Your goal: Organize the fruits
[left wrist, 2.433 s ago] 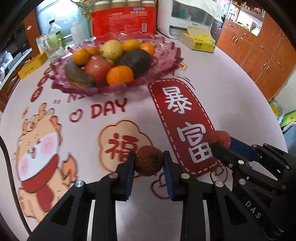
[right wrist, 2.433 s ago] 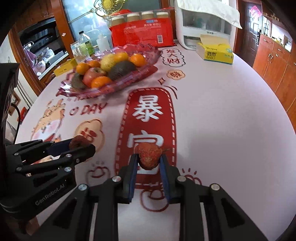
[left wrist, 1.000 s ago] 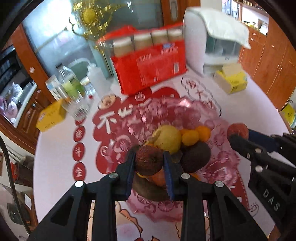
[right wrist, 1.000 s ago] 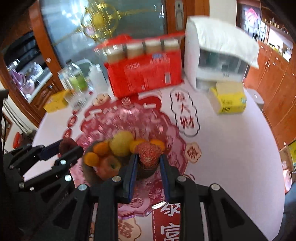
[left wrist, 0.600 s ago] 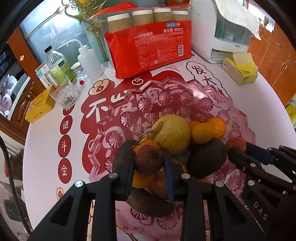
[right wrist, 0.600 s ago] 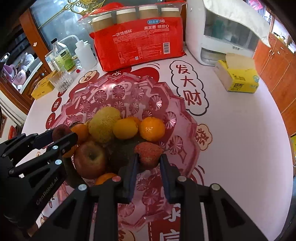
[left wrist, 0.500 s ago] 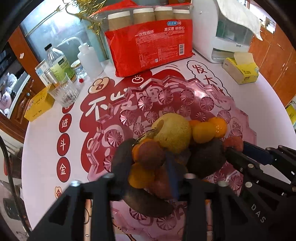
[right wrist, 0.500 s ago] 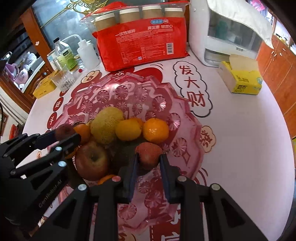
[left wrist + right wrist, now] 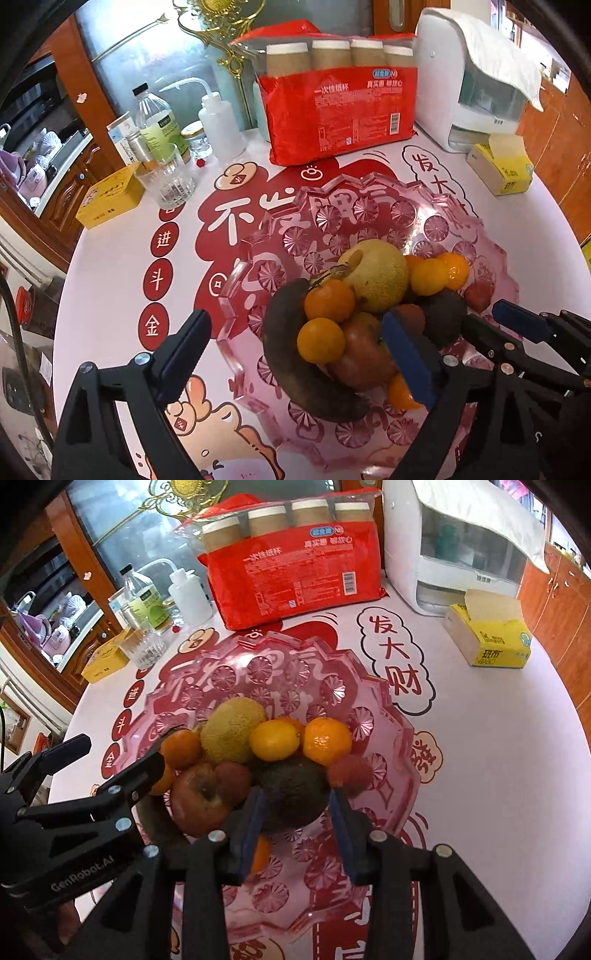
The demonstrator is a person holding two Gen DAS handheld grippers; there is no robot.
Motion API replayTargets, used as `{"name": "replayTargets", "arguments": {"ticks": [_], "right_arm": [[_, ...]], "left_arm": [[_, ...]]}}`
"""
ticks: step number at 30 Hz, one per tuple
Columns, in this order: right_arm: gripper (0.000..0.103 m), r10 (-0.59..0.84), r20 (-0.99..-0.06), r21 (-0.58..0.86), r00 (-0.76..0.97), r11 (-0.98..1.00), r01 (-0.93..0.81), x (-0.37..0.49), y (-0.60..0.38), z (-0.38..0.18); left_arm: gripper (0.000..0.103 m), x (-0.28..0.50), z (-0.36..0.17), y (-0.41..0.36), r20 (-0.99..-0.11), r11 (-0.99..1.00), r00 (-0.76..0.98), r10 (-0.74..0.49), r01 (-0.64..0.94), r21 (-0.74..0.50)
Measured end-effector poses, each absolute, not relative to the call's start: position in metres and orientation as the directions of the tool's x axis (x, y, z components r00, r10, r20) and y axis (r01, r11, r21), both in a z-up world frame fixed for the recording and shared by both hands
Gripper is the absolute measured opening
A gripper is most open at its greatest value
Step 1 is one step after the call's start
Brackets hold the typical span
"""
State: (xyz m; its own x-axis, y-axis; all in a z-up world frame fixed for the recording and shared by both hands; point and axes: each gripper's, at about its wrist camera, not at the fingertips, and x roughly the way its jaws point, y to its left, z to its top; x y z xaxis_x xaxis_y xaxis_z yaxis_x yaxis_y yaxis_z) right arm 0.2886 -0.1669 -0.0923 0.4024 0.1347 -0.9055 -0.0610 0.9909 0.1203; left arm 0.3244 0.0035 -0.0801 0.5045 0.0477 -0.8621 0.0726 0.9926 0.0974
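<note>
A pink glass fruit plate (image 9: 332, 214) (image 9: 258, 672) holds a pile of fruit: a yellow-green pear (image 9: 376, 273), several oranges (image 9: 328, 299), a red apple (image 9: 199, 797), a dark avocado (image 9: 291, 786) and a long dark fruit (image 9: 284, 350). A dark lychee (image 9: 232, 779) lies on the pile beside the apple. A red lychee (image 9: 349, 773) lies on the plate right of the avocado. My left gripper (image 9: 295, 343) is open and empty above the pile. My right gripper (image 9: 295, 812) is open and empty over the avocado.
Behind the plate stand a red pack of paper cups (image 9: 340, 99), a white appliance (image 9: 472, 81), a yellow tissue box (image 9: 487, 635), a glass tumbler (image 9: 166, 177), bottles (image 9: 155, 122) and a small yellow box (image 9: 107, 195). The round table (image 9: 517, 775) has a printed cloth.
Both grippers carried lychees from the table front to above the plate. Both have opened, and the two lychees now rest among the fruit.
</note>
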Motion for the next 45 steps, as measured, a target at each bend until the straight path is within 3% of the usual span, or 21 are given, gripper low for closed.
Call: {"name": "replayTargets", "arguments": {"ticks": [9,17,30,45], "right_arm": [[0.038,0.132,-0.886,0.109,0.444,0.991,-0.076,0.267,-0.159,-0.064],[0.054,0.123,-0.848,0.085,0.515,0.992,-0.096,0.232,-0.154,-0.039],[0.054,0.161,-0.843,0.096,0.513,0.984,-0.151,0.144,-0.159,-0.033],[0.055,0.205,-0.843,0.125,0.497,0.974,-0.189,0.044,-0.176,0.008]], "left_arm": [[0.093,0.295,-0.047,0.018,-0.835,0.997,0.549,0.045,0.021,0.068],[0.093,0.251,-0.026,0.028,-0.814,0.999,0.579,0.047,-0.021,0.043],[0.093,0.149,-0.037,0.019,-0.836,0.998,0.545,0.063,-0.058,0.037],[0.093,0.034,0.001,-0.007,-0.828,0.993,0.550,0.107,-0.103,0.059]]}}
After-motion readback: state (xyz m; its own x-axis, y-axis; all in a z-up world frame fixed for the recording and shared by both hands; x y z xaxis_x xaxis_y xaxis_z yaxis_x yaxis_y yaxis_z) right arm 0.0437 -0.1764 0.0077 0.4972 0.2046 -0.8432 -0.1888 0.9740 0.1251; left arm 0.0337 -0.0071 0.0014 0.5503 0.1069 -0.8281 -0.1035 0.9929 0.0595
